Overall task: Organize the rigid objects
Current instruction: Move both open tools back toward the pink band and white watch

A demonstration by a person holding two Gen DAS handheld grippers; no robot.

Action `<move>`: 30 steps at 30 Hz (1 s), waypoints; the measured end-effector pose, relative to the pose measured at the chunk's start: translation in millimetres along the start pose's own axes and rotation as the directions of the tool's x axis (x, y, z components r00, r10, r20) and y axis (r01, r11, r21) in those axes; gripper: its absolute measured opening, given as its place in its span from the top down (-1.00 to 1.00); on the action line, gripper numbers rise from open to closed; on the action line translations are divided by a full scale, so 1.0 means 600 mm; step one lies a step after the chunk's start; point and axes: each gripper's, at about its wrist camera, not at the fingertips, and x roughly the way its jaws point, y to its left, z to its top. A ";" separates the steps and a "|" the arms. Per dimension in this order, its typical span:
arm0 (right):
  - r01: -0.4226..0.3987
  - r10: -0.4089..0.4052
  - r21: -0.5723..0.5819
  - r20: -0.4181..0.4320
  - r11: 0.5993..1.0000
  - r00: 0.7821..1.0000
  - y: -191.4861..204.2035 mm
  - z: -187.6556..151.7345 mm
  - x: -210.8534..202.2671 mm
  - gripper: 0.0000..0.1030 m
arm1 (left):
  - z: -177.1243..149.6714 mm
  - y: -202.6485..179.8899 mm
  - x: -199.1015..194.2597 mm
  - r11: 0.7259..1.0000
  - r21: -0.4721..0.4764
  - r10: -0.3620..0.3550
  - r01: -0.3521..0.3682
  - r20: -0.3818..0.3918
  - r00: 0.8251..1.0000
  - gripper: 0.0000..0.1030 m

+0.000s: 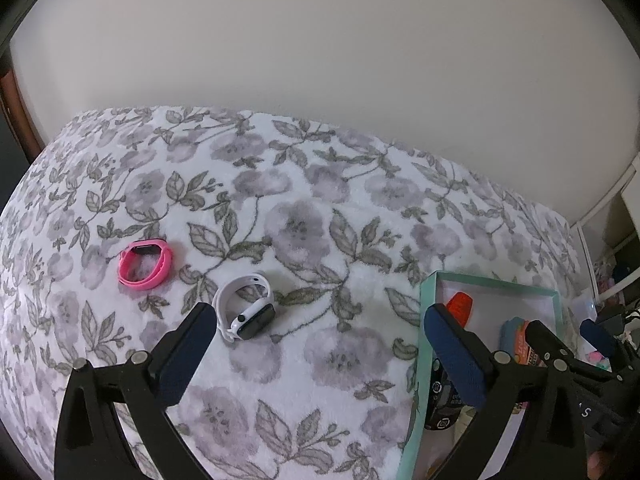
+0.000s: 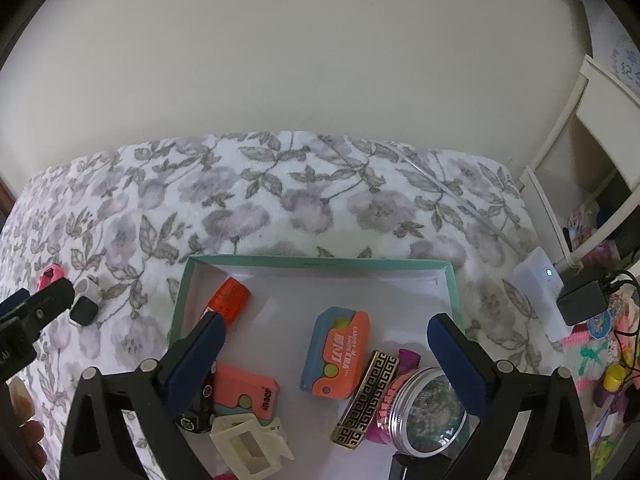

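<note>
Box: mint-green shallow cardboard box (image 2: 452, 280) with white inside, lying on a fluffy white floral blanket (image 2: 280, 200)
Writing: orange and blue plastic case (image 2: 336, 354) inside reads "CARROT KNIFE"; other print too small to read
Box contents: translucent orange ribbed piece (image 2: 232, 298), bronze bangle with Greek-key pattern (image 2: 366, 400), round silver metal tin (image 2: 428, 408), cream plastic hair claw (image 2: 248, 444), salmon case (image 2: 244, 394)
Outside box: white rubber-strap smartwatch (image 1: 246, 310) and pink silicone band watch (image 1: 146, 264), on the blanket left of the box
Left gripper (image 1: 316, 320): jaws spread wide, nothing between them, beside the white watch
Right gripper (image 2: 326, 330): jaws wide apart, empty, over the box
Views: only the right wrist shows the box's contents clearly, plus a white charger with lit dot (image 2: 540, 284)
</note>
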 end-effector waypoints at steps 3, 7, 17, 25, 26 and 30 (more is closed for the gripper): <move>-0.002 0.002 -0.008 0.000 1.000 1.000 0.006 0.000 0.001 -0.99 | 0.001 0.001 -0.001 1.000 -0.001 0.002 -0.002 0.004 1.000 -1.00; -0.011 0.012 -0.024 0.002 1.000 1.000 0.019 -0.001 -0.001 -0.99 | 0.003 0.008 0.001 1.000 -0.008 0.004 -0.004 -0.006 1.000 -1.00; -0.108 0.110 -0.048 0.026 0.993 0.994 0.089 0.003 -0.013 -0.99 | 0.027 0.098 -0.015 0.994 -0.073 0.083 -0.081 0.027 0.996 -1.00; -0.211 0.217 -0.123 0.039 0.970 0.975 0.193 -0.003 -0.022 -0.99 | 0.030 0.207 -0.004 0.973 -0.175 0.150 -0.147 0.002 0.989 -1.00; -0.224 0.231 -0.126 0.039 0.966 0.972 0.204 -0.005 -0.022 -0.99 | 0.028 0.221 0.000 0.970 -0.194 0.146 -0.145 -0.009 0.989 -1.00; -0.266 0.275 -0.163 0.033 0.950 0.961 0.247 -0.011 -0.018 -0.99 | 0.020 0.267 0.012 0.958 -0.260 0.117 -0.124 -0.043 0.992 -1.00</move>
